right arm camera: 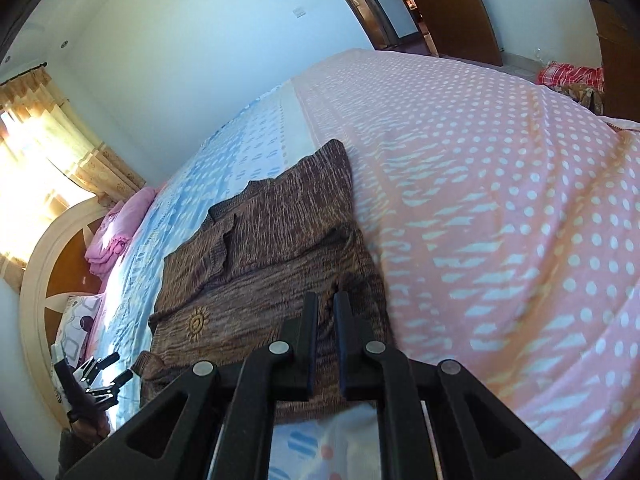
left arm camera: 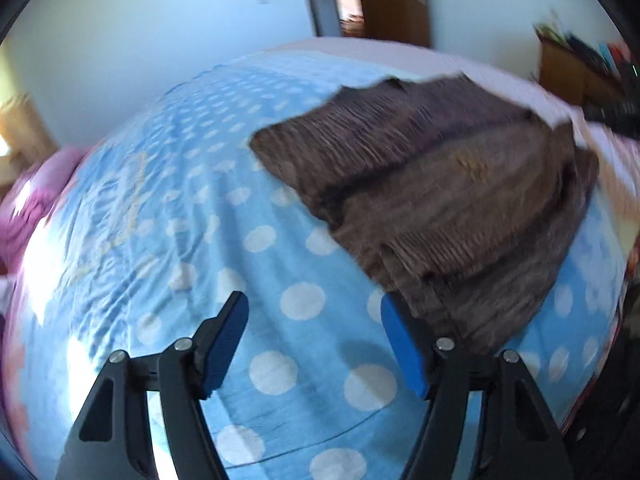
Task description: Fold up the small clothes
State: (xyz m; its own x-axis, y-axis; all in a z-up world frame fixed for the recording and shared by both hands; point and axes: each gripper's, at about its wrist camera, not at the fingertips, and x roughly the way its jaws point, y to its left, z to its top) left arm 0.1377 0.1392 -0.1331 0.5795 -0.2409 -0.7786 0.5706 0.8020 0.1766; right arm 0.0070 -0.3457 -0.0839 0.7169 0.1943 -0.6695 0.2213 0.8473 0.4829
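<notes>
A brown knitted sweater [left arm camera: 440,184] lies partly folded on the bed, with a yellow sun motif on it; it also shows in the right wrist view [right arm camera: 272,248]. My left gripper [left arm camera: 312,308] is open and empty, just left of the sweater's near corner, above the blue dotted sheet. It also shows at the lower left of the right wrist view [right arm camera: 108,372]. My right gripper [right arm camera: 326,300] is nearly shut with a narrow gap, over the sweater's right edge. I cannot tell whether cloth is pinched between its fingers.
The bed has a blue dotted sheet [left arm camera: 200,240] and a pink dotted sheet [right arm camera: 500,200]. A folded pink blanket [right arm camera: 116,232] and a pillow [right arm camera: 76,320] lie by the headboard. A red checked cloth [right arm camera: 568,74] lies at the far corner. A cardboard box [left arm camera: 568,68] stands beyond the bed.
</notes>
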